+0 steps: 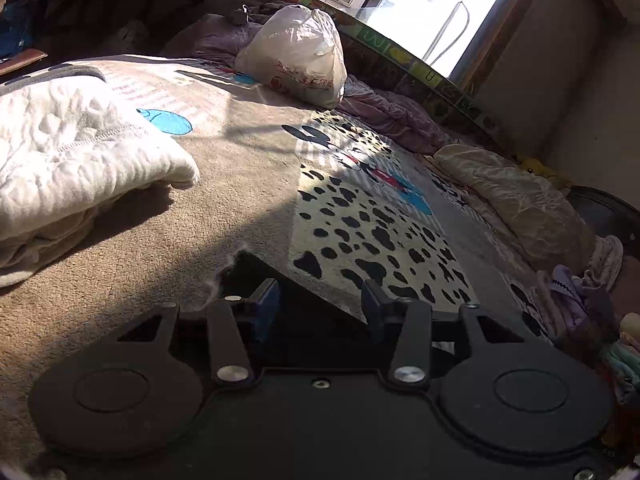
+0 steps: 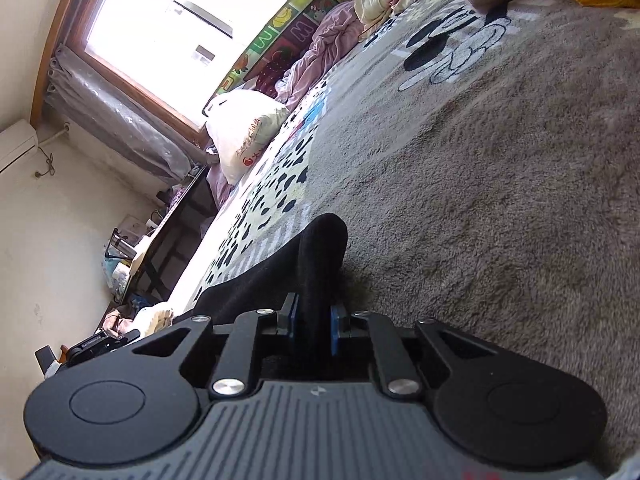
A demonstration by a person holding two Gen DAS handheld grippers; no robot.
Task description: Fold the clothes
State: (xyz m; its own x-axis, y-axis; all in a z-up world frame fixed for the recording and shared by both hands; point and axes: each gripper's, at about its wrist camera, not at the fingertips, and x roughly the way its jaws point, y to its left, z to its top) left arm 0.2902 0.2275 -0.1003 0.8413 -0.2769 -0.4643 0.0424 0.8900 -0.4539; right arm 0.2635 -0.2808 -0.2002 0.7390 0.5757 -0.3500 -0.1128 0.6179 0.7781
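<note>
Black cloth [image 2: 316,264], a dark garment that I take to be the piece being folded, lies on the grey plush blanket [image 2: 500,208] that covers the bed. In the right wrist view a narrow fold of it stands up between the blue pads of the right gripper [image 2: 314,330], whose jaws are nearly closed and press on it from both sides. From that pinch the cloth runs forward and ends in a rounded tip just ahead, while the rest spreads off to the left of the picture toward the bed's edge. Its long axis therefore runs roughly along the line the right gripper points.

In the left wrist view a flat dark edge of what seems the same garment [image 1: 304,292] lies across the blanket right at the left gripper [image 1: 320,304]. Those jaws stand partly apart, and the pads touch nothing that I can make out; the cloth sits low between and under them, not pinched. So the right hand has the hold, and the left is beside the cloth but free.

Further out, a folded white garment [image 1: 80,160] rests on the blanket to the left, well apart. A white plastic bag [image 1: 296,60] sits near the window [image 1: 420,0].
</note>
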